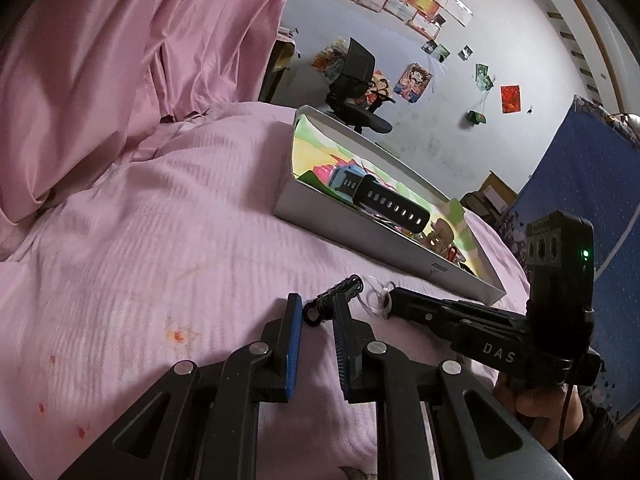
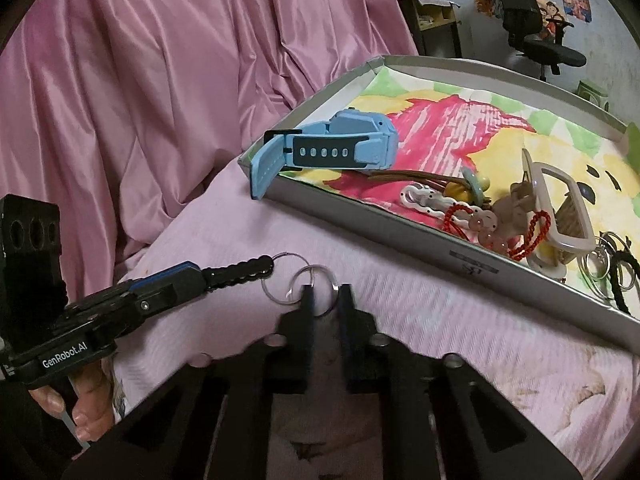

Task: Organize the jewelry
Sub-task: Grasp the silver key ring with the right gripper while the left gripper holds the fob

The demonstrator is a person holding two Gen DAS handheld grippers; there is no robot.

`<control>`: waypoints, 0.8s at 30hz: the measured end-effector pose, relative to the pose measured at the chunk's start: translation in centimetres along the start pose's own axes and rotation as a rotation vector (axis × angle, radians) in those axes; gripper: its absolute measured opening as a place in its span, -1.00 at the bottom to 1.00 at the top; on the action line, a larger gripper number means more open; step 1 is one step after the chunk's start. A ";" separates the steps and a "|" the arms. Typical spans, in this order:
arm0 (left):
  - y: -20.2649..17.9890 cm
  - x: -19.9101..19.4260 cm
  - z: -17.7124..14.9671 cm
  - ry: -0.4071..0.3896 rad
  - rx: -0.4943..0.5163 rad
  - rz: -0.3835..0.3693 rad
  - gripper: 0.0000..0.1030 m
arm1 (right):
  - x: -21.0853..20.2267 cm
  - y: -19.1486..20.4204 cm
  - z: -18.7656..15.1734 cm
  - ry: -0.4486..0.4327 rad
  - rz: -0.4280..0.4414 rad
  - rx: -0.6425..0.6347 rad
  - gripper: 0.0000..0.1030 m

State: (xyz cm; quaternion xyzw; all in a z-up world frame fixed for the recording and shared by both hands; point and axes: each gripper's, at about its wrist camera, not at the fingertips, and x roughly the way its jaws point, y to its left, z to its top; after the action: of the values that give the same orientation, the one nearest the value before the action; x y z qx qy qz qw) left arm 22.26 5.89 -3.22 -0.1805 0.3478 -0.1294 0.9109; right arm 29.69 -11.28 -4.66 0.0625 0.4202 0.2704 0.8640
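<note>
A black braided keychain strap [image 2: 238,271] with two linked metal rings [image 2: 308,284] is held just above the pink bedspread [image 1: 160,220], near the front wall of the shallow box [image 2: 360,220]. The strap is pinched by the nearly closed fingers of the left gripper [image 2: 196,274], and the outer ring is caught by the right gripper [image 2: 326,296], its fingers pressed together. Inside the box, a blue watch [image 2: 332,148], red beaded cords [image 2: 532,236] and a white frame [image 2: 560,204] are seen.

Both hand-held grippers [image 1: 316,312] [image 2: 326,300] closed, angled downward
</note>
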 end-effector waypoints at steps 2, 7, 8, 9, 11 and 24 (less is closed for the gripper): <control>-0.1 -0.1 -0.1 -0.001 0.004 0.007 -0.71 | -0.3 0.1 -0.2 -0.018 -0.001 -0.002 -0.92; -0.7 -0.6 -0.4 0.000 0.016 0.008 -0.71 | -1.9 0.5 -0.9 -0.074 -0.031 -0.017 -0.93; -1.0 -0.7 -0.6 0.002 0.025 0.008 -0.71 | -2.3 0.5 -1.0 -0.087 -0.037 -0.018 -0.93; -1.3 -0.8 -0.7 0.002 0.033 0.008 -0.71 | -2.8 0.5 -1.2 -0.101 -0.045 -0.019 -0.93; -1.8 -1.1 -1.1 0.002 0.048 0.010 -0.71 | -3.8 0.5 -1.4 -0.129 -0.060 -0.019 -0.93; -5.4 -2.4 -1.5 -0.052 0.111 0.001 -0.71 | -8.9 -0.4 -2.3 -0.262 -0.130 -0.016 -0.93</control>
State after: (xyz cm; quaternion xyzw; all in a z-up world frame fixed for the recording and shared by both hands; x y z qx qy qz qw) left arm 18.90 1.58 -0.58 -0.1328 0.3165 -0.1432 0.9283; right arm 23.64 -16.58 -0.12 0.0630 0.3048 0.2067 0.9276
